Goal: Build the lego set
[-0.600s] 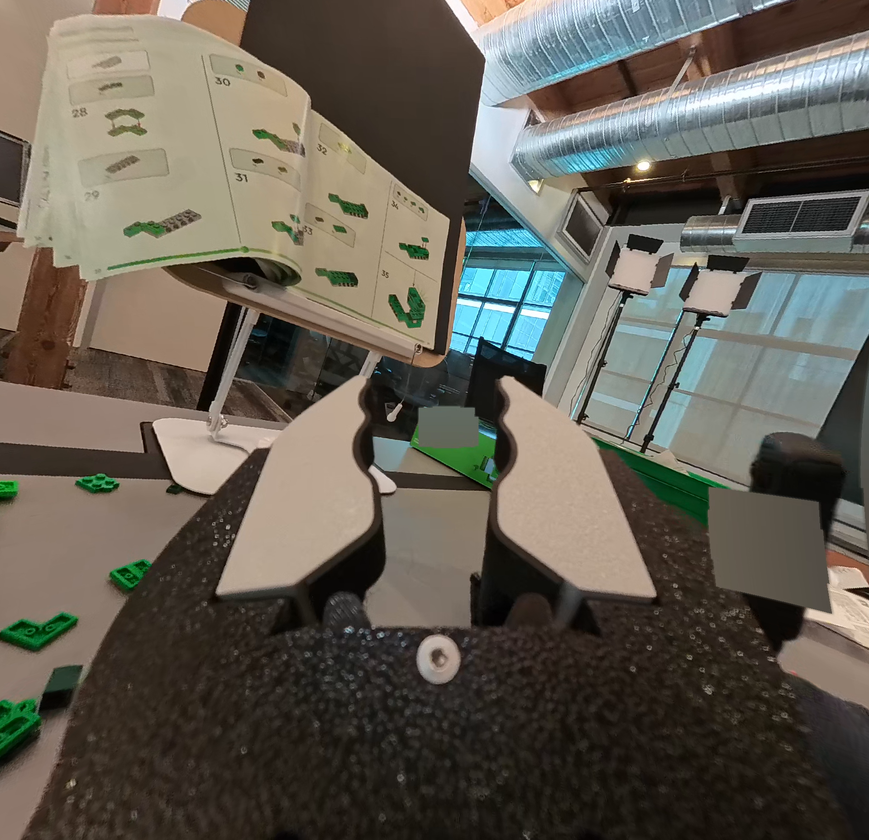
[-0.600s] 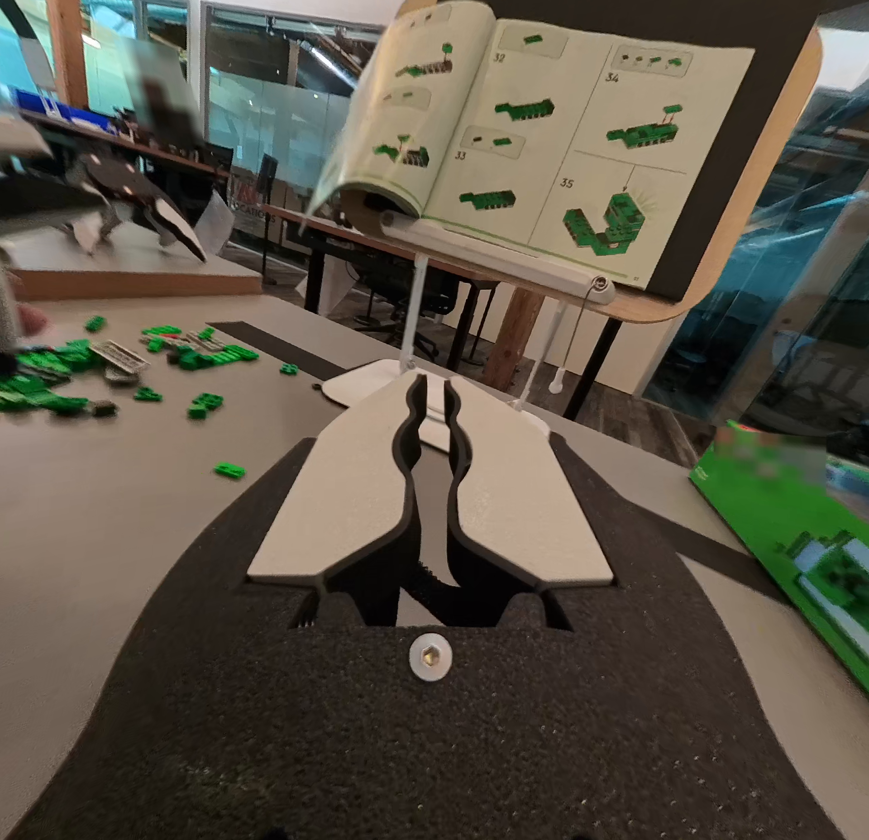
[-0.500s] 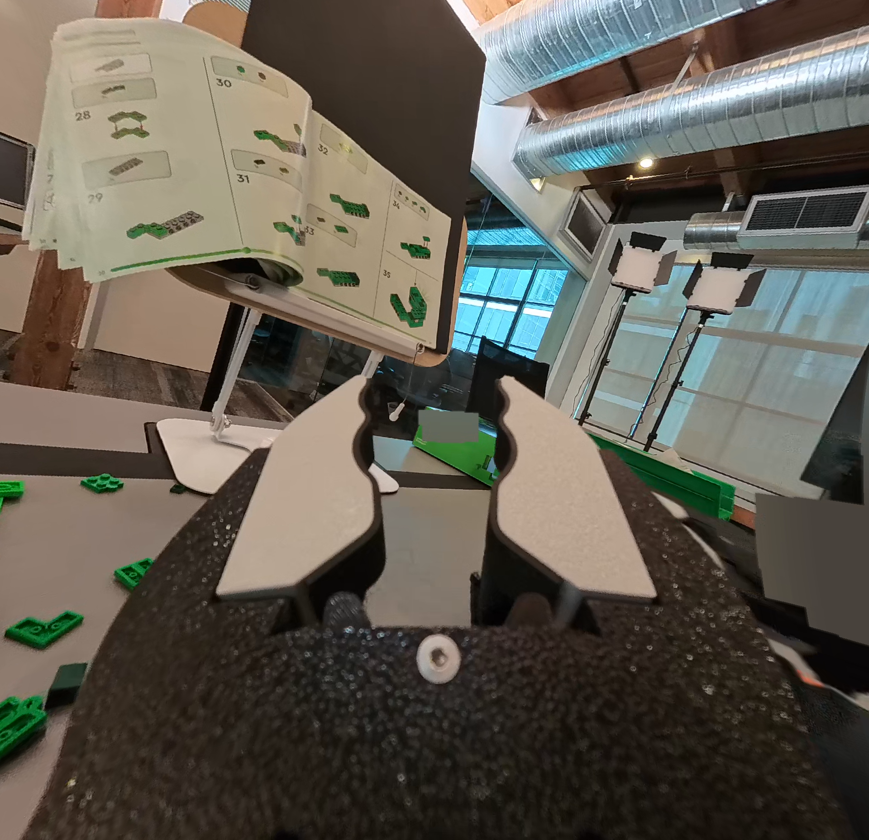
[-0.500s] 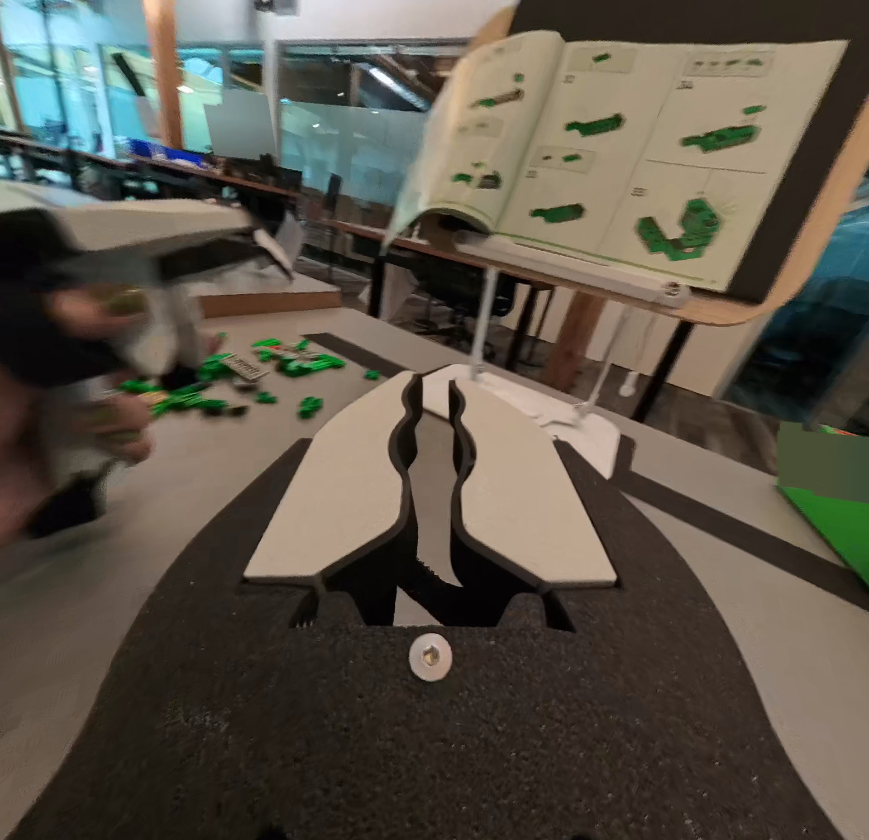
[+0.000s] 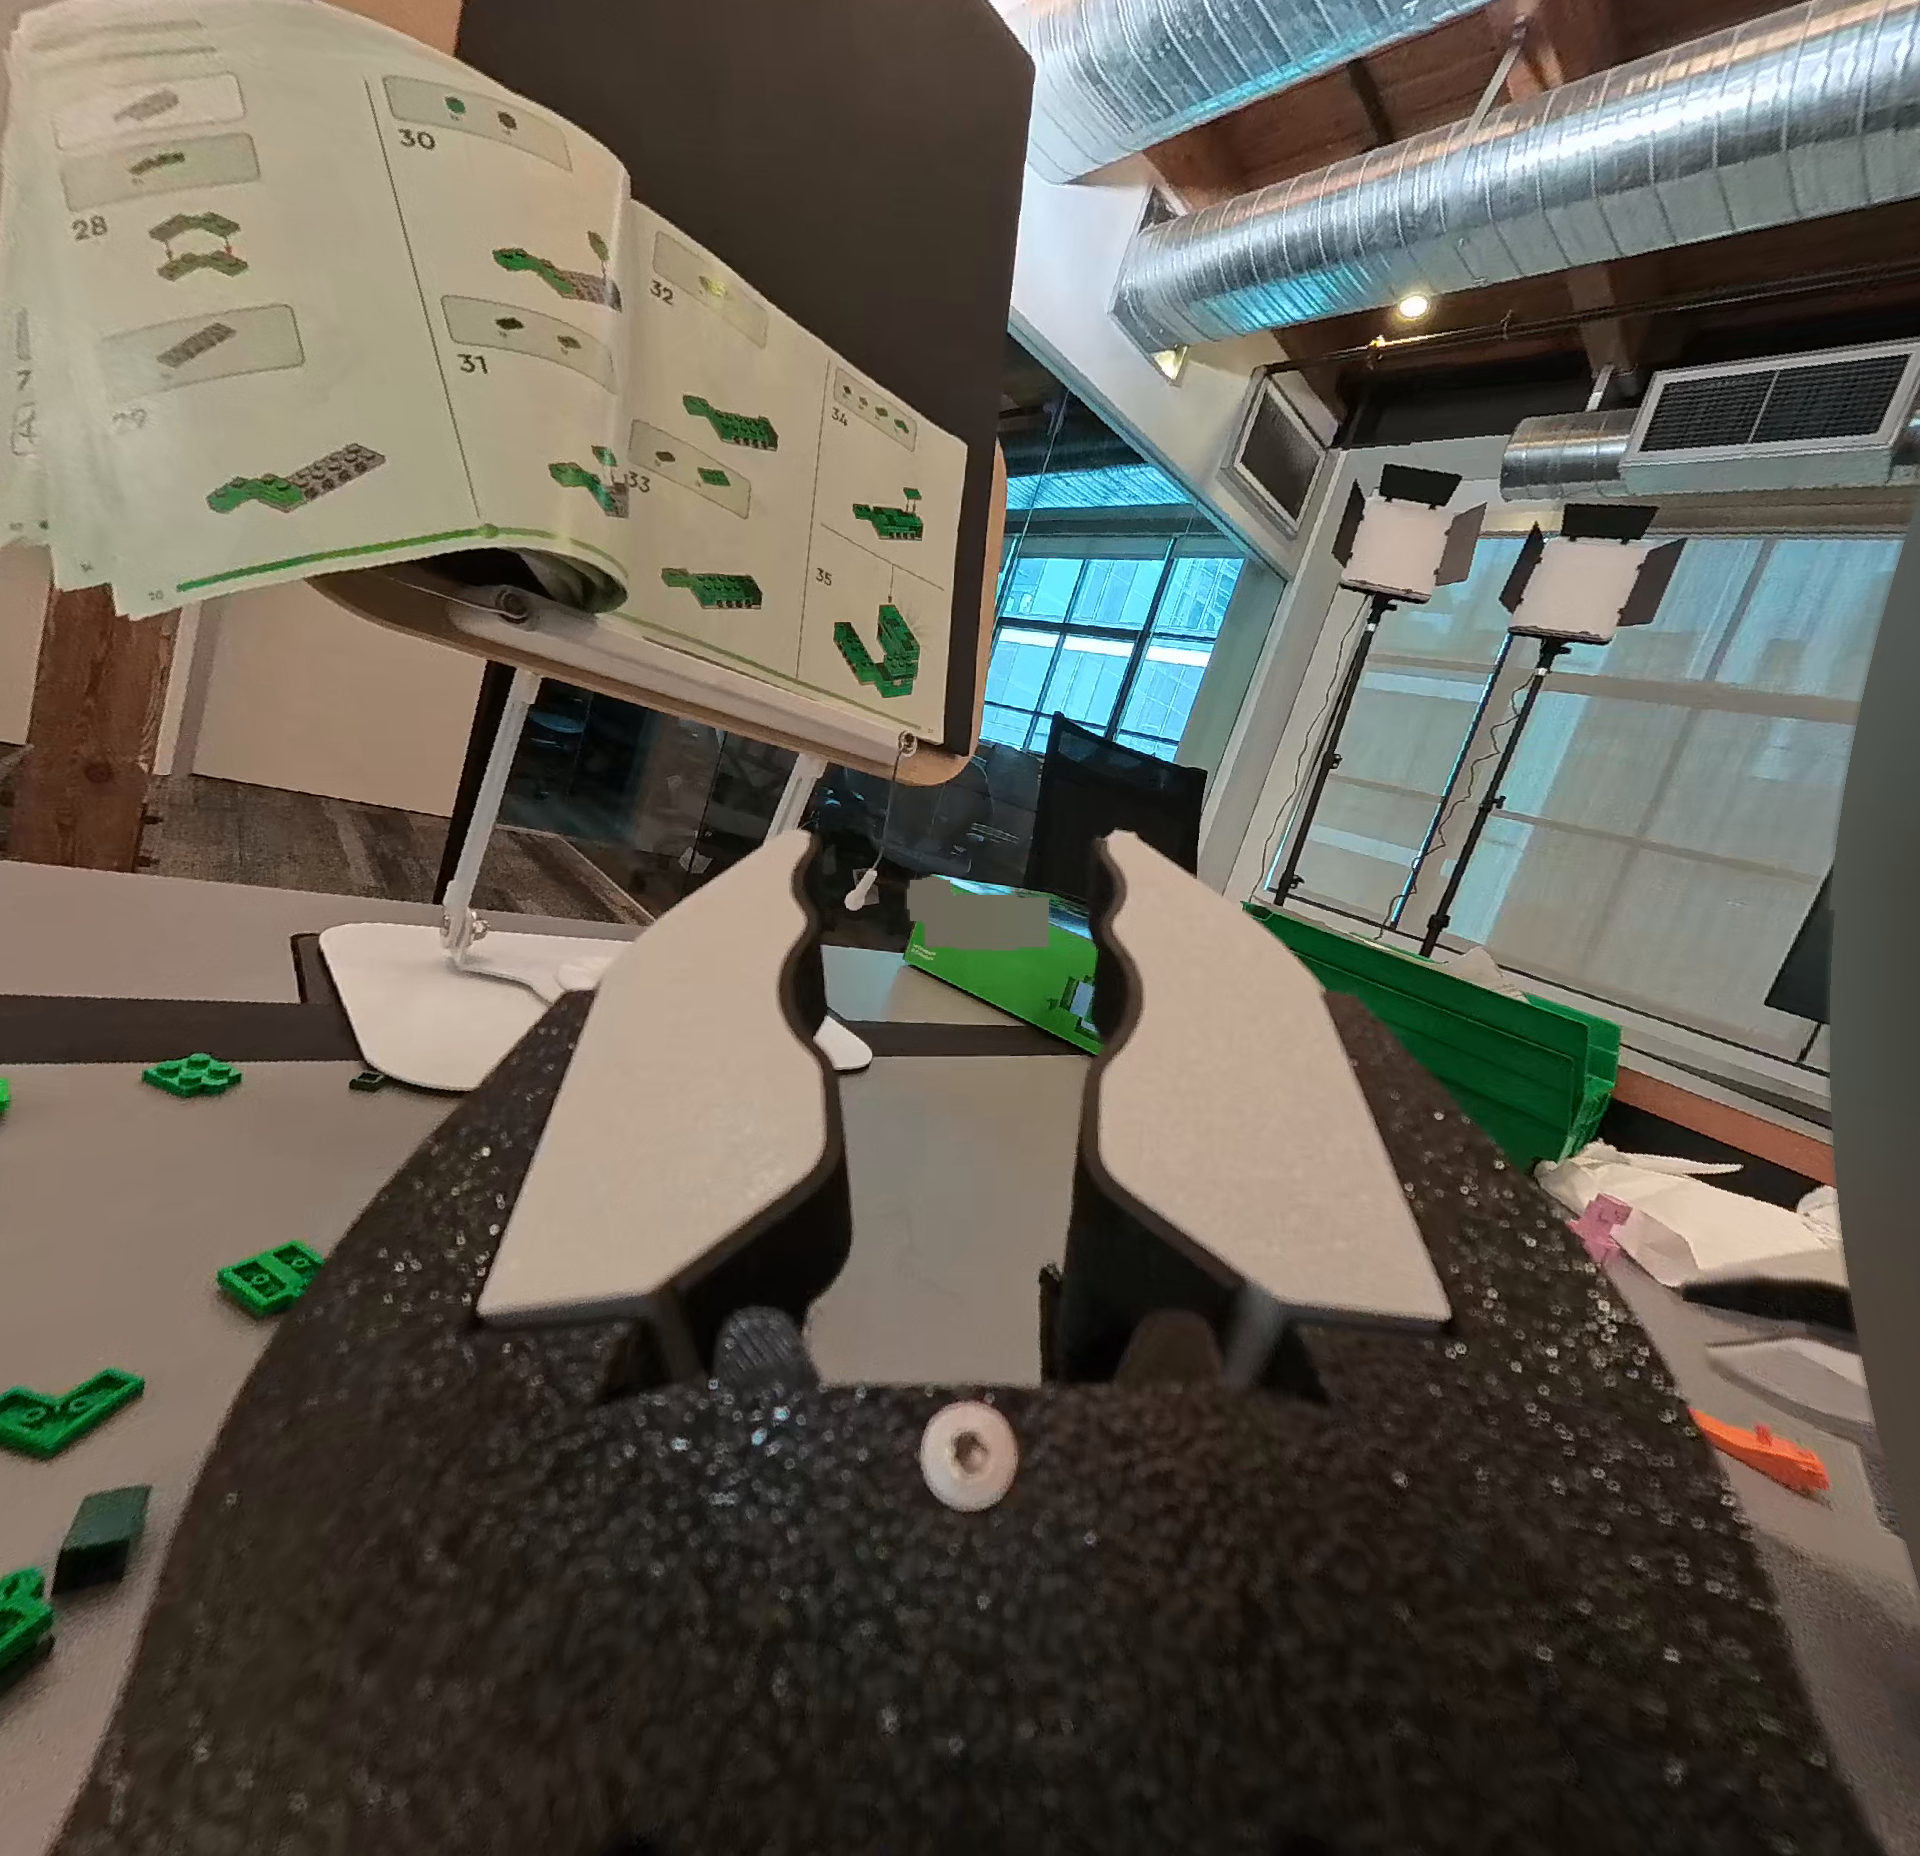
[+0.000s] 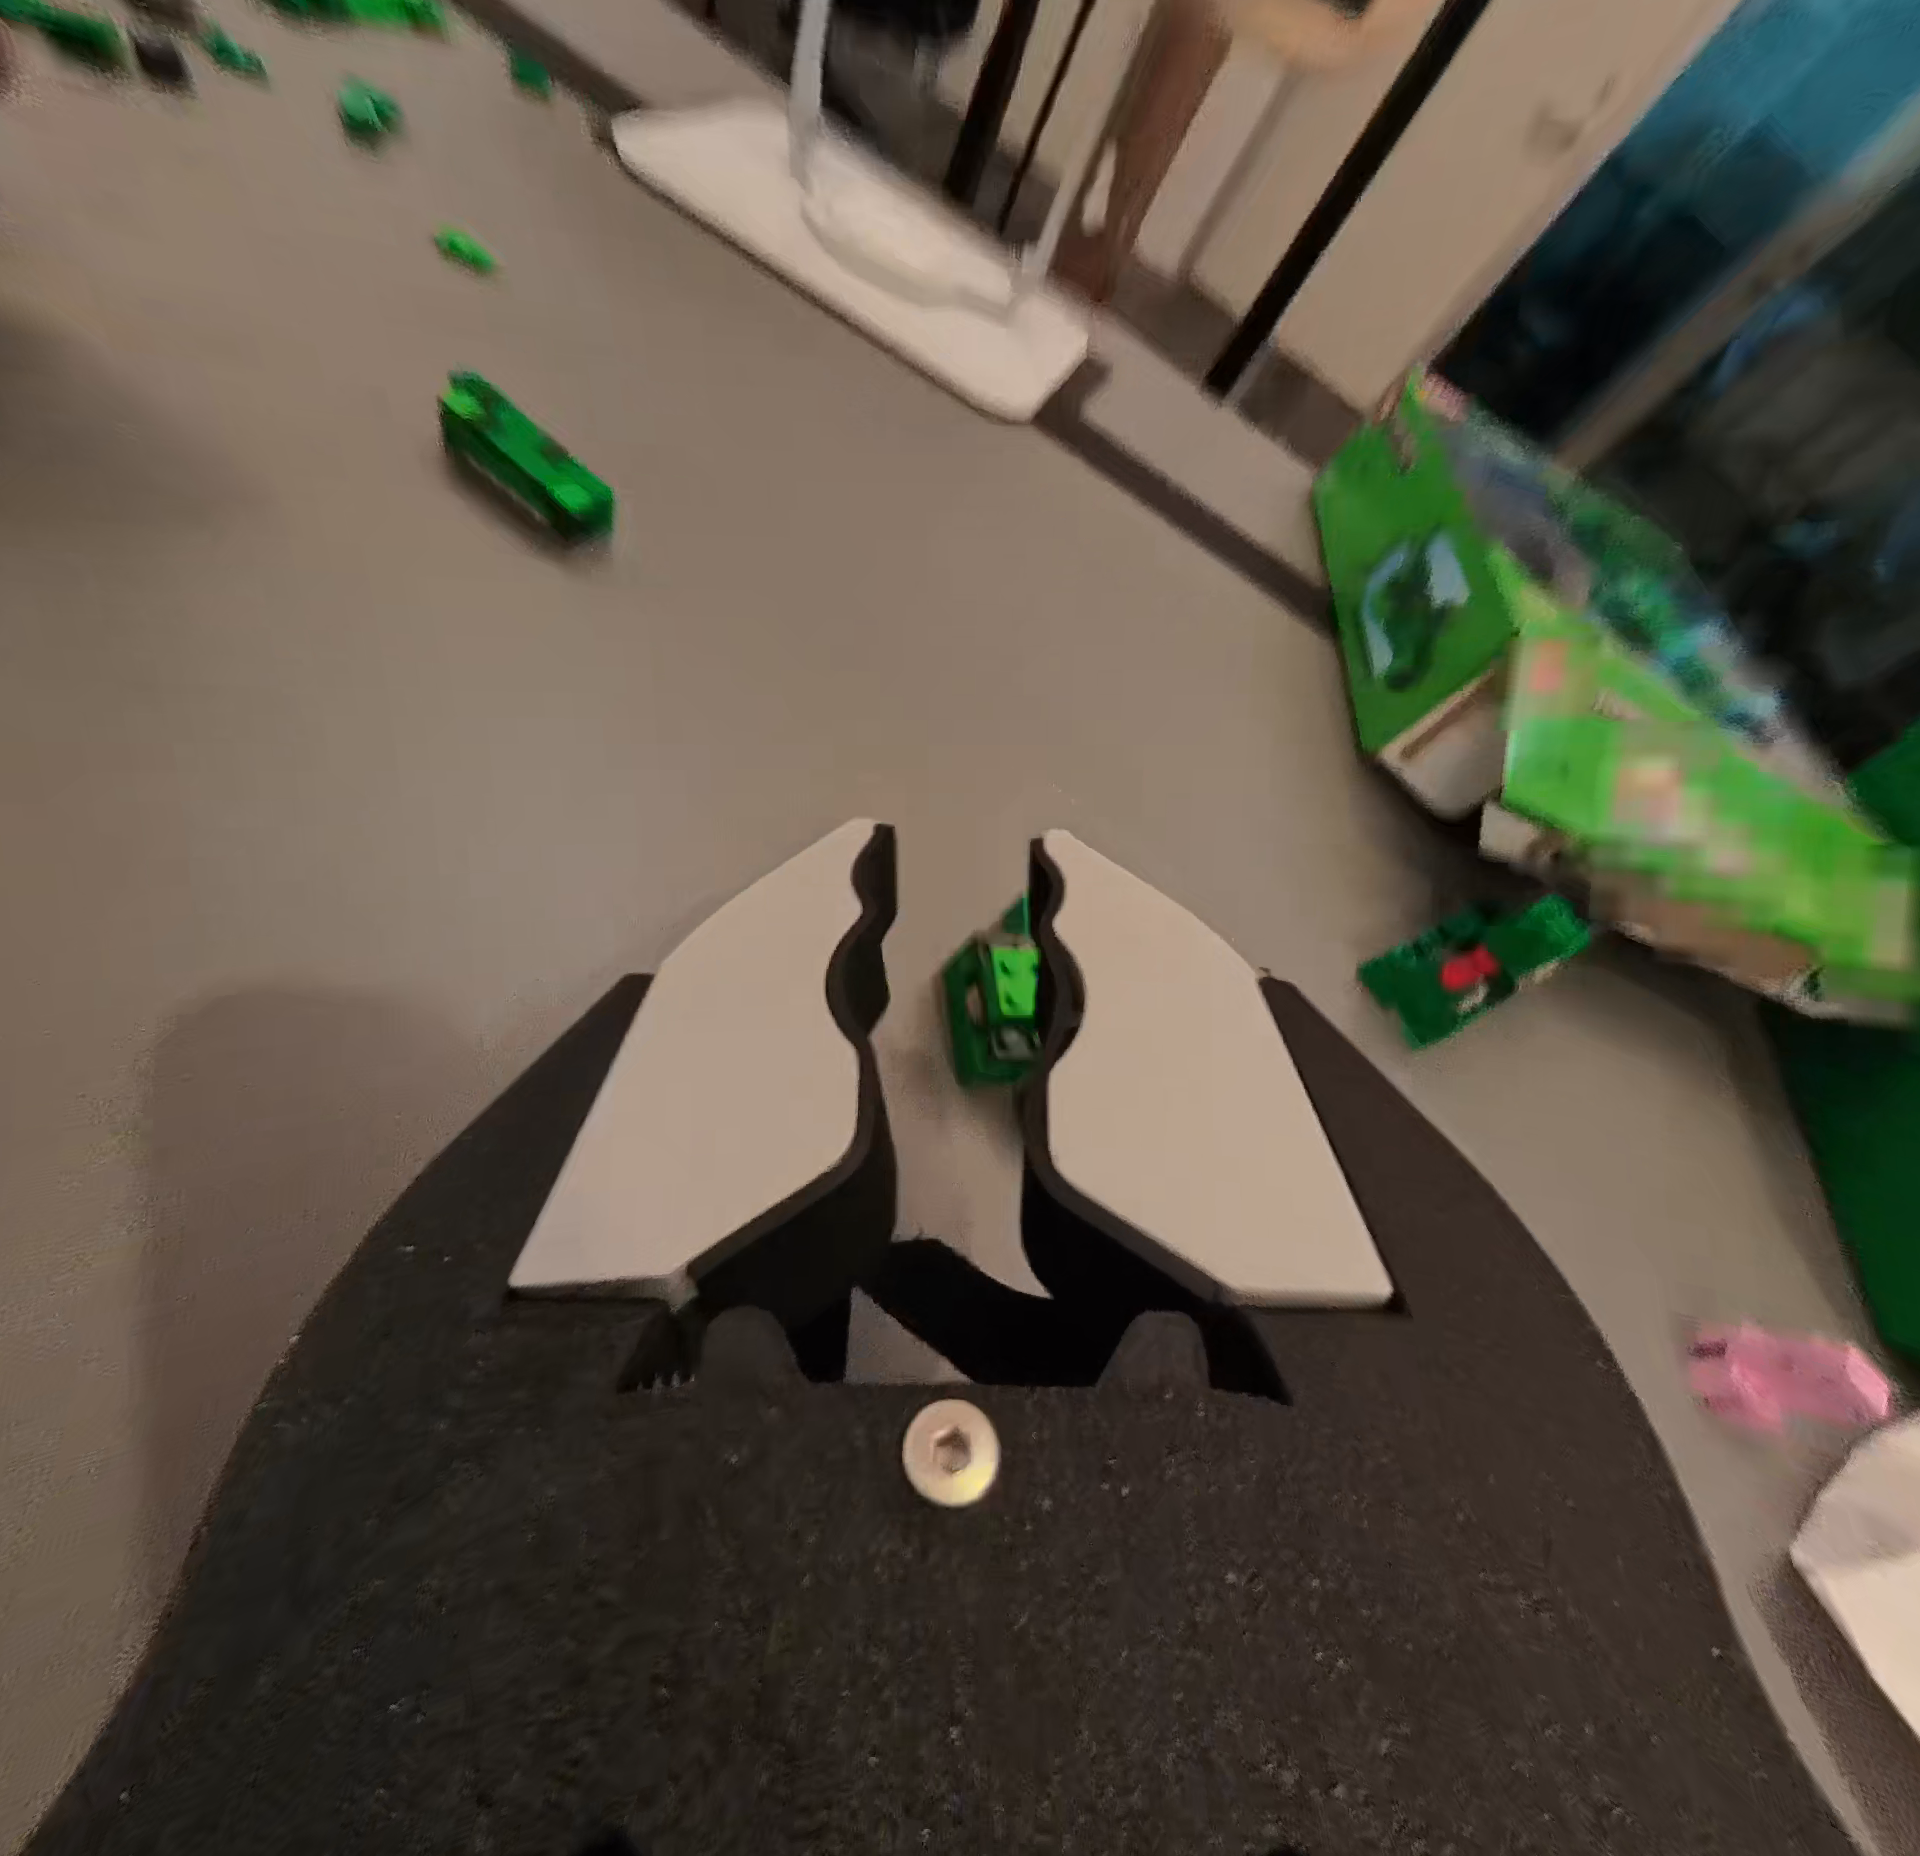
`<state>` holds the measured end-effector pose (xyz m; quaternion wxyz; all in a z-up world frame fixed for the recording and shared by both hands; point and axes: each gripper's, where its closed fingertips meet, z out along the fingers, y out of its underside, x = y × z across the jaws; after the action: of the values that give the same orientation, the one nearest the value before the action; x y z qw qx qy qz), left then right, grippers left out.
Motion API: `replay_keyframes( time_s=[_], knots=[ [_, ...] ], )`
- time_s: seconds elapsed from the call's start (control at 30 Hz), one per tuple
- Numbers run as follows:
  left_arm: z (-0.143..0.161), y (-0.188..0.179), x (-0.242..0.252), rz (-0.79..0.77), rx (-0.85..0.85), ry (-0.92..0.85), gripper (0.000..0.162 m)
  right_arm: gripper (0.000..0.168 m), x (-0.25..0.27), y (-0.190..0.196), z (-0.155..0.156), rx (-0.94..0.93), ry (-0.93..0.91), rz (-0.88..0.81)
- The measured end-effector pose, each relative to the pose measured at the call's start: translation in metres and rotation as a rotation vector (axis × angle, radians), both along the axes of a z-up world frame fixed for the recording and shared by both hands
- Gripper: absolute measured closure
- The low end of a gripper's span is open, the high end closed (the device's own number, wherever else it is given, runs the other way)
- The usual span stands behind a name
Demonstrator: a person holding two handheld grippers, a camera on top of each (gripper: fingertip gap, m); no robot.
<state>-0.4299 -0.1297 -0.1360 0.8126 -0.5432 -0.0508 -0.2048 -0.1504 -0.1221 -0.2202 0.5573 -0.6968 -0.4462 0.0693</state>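
A: We are holding the left gripper point(image 5: 956, 907) level and spread wide, with nothing between its fingers. Why keep it idle up here?

B: Because it is facing the instruction booklet point(image 5: 499, 352), which is standing open on its white stand point(image 5: 416, 996) at the far side of the grey table point(image 5: 125, 1183). We judge that we are reading off the next step while the other hand is doing the fetching.

A: And the right gripper point(image 6: 961, 850)?

B: We are tilting it down at the table, jaws apart but narrower than the left, and framing a small green assembly point(image 6: 992, 996) lying on the surface. The piece is showing close against the right finger; the blur is keeping us from saying whether it is touching. Nothing is pinched yet.

A: So the lego is where?

B: Spread about. Loose green pieces point(image 5: 270, 1276) are lying to the left, a longer green built section point(image 6: 525, 456) farther off, another green piece with red on it point(image 6: 1470, 970) beside the set's box point(image 6: 1662, 746), and a pink piece point(image 6: 1787, 1385) near the white paper at the right edge.

A: We are thinking the gap needs centring before closing, or the piece may skid sideways.
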Motion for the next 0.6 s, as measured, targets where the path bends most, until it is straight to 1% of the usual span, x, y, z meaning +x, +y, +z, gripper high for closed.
replay_keyframes(
  time_s=[0.1,0.17,0.23,0.33,0.4,0.43,0.53,0.6],
  knots=[
    [0.0,0.0,-0.001,0.003,0.0,0.006,0.114,0.13,0.01,0.008,-0.026,-0.261,-0.114,-0.009],
    [0.0,0.0,-0.002,0.005,0.0,0.009,0.114,0.125,0.013,0.008,-0.043,-0.411,-0.197,-0.003],
    [0.001,-0.001,-0.003,0.007,0.0,0.009,0.114,0.132,0.014,0.017,-0.041,-0.41,-0.233,-0.036],
    [0.001,-0.001,-0.004,0.008,0.001,0.005,0.113,0.129,0.02,0.025,-0.044,-0.419,-0.361,-0.073],
    [0.001,-0.001,-0.006,0.012,0.003,0.003,0.113,0.126,0.022,0.025,-0.048,-0.467,-0.413,-0.076],
    [0.002,-0.002,-0.006,0.012,0.004,0.001,0.113,0.128,0.022,0.026,-0.049,-0.492,-0.412,-0.076],
    [0.002,-0.001,-0.007,0.01,0.004,-0.005,0.113,0.143,0.024,0.029,-0.055,-0.56,-0.45,-0.079],
    [0.002,-0.002,-0.008,0.012,0.006,-0.005,0.113,0.15,0.025,0.034,-0.057,-0.57,-0.482,-0.076]
  ],
)
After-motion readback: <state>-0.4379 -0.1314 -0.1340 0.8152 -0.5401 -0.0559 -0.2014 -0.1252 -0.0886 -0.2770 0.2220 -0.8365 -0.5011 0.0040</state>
